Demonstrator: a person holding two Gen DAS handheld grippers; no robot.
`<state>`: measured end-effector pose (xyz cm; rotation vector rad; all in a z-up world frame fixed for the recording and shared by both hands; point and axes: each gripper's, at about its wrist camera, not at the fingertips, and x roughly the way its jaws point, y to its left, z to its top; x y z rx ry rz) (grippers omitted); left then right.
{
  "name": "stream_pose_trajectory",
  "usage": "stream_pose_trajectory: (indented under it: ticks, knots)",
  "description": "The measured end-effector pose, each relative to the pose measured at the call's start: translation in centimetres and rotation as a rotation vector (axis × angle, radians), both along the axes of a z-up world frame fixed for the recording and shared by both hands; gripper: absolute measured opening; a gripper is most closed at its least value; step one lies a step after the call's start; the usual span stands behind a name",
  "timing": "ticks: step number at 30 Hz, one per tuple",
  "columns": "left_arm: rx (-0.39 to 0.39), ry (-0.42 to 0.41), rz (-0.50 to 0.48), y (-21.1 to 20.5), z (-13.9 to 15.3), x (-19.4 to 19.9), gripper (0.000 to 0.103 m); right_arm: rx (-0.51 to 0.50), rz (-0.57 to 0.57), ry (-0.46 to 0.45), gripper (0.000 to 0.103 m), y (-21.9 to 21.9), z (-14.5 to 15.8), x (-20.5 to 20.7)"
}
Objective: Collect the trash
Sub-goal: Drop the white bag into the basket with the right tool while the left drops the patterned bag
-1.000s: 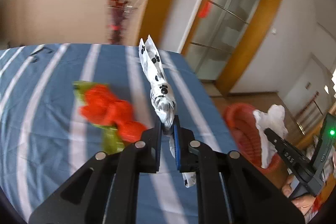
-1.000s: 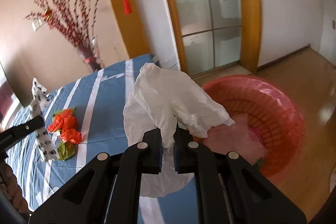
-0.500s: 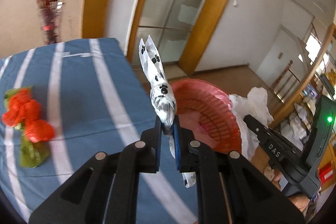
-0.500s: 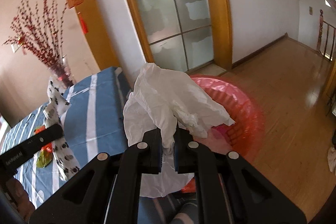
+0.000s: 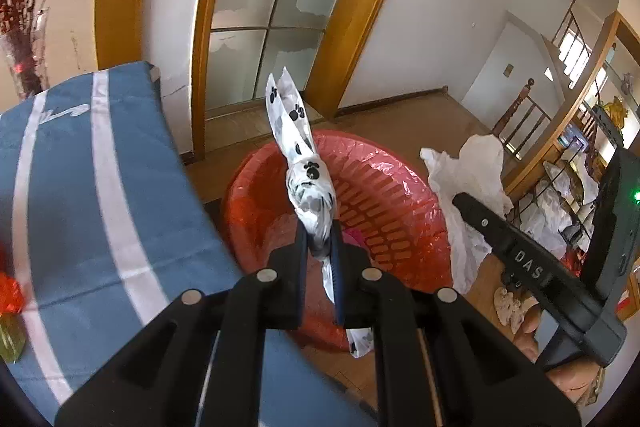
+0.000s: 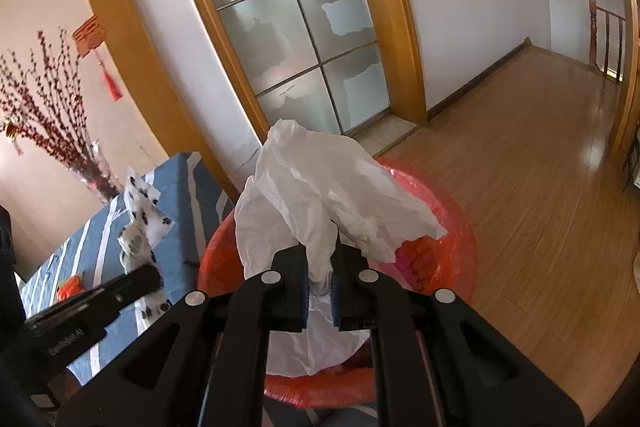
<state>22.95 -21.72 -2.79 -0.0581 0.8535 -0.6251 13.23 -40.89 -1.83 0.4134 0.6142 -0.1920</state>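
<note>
Since a second ago both my hands have swung away from the blue white-striped tablecloth (image 5: 100,187), and the round red mesh basket with its red plastic liner (image 5: 384,195) now sits dead ahead in both views instead of at the edge. My left gripper (image 5: 319,247) remains clamped on the twisted white plastic wrapper with black spots (image 5: 310,187), which stands upright over the basket's near rim. My right gripper (image 6: 320,267) remains clenched on the crumpled white plastic bag (image 6: 320,195), held above the basket (image 6: 448,251) at its 9 o'clock side. Judgement: both pieces are in position for release; the carry is nearly complete.

One item stays uncollected: the red and green crumpled wrapper (image 5: 10,301) on the cloth, at 9 o'clock in the left view.

Limits of view: that wrapper is cut off by the lens edge. The white bag hides most of the basket interior from the right camera; something pink lies inside, possibly earlier trash, but I cannot identify it. My grippers' bodies block the floor directly beneath.
</note>
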Motion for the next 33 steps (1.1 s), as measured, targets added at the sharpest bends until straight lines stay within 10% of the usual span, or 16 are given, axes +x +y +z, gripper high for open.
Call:
stream_pose_trajectory:
  ticks: [11,33]
  knots:
    - [0.02,0.069,0.016,-1.4,-2.8,3.4,0.033,0.044,-0.018,0.032,0.037,-1.7,-1.6,1.8]
    - [0.109,-0.068,0.246,9.9,-1.1,-1.3,0.061,0.031,0.026,0.046,0.04,1.7,-1.5,0.6]
